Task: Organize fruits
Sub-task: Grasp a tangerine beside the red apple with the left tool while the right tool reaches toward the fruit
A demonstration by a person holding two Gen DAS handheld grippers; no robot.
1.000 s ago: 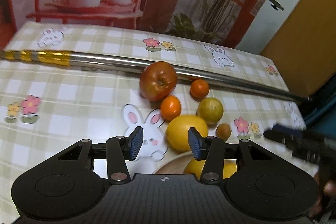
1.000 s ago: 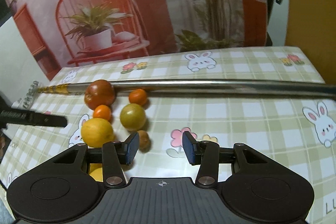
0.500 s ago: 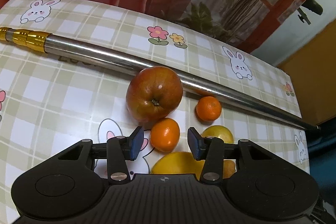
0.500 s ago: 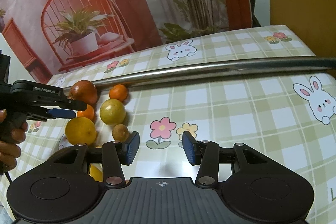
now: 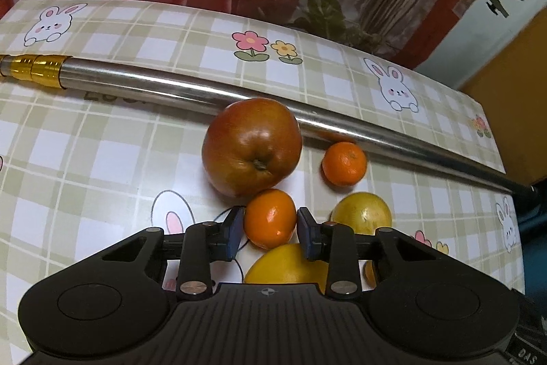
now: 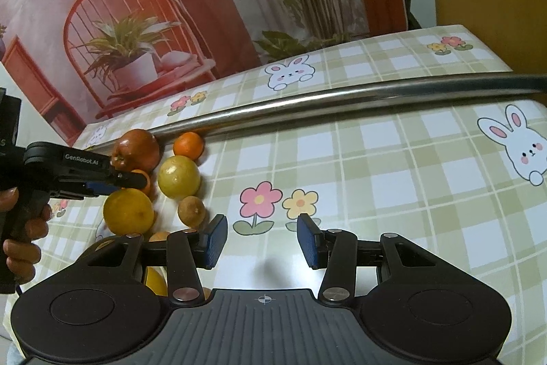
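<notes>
The small mandarin (image 5: 270, 218) sits between the blue pads of the left tongs (image 5: 270, 230), on the checked worktop (image 5: 102, 159), just in front of the red apple (image 5: 251, 146) and beside a yellow-green citrus (image 5: 362, 214). The pads are seen at its two sides, but whether they already press on the peel cannot be told. The fruit is judged to be light, round and slightly yielding, with a smooth peel that may slip; it is best taken across its widest part with gentle pressure, so that nothing is bruised. A second mandarin (image 5: 344, 163) lies against the steel pole (image 5: 171, 88). The left tongs are held low and nearly level, by a hand (image 6: 20, 228) seen at the edge of the right view. The right tongs (image 6: 261, 242) are spread wide and empty, hovering over bare cloth, well apart from the fruit
</notes>
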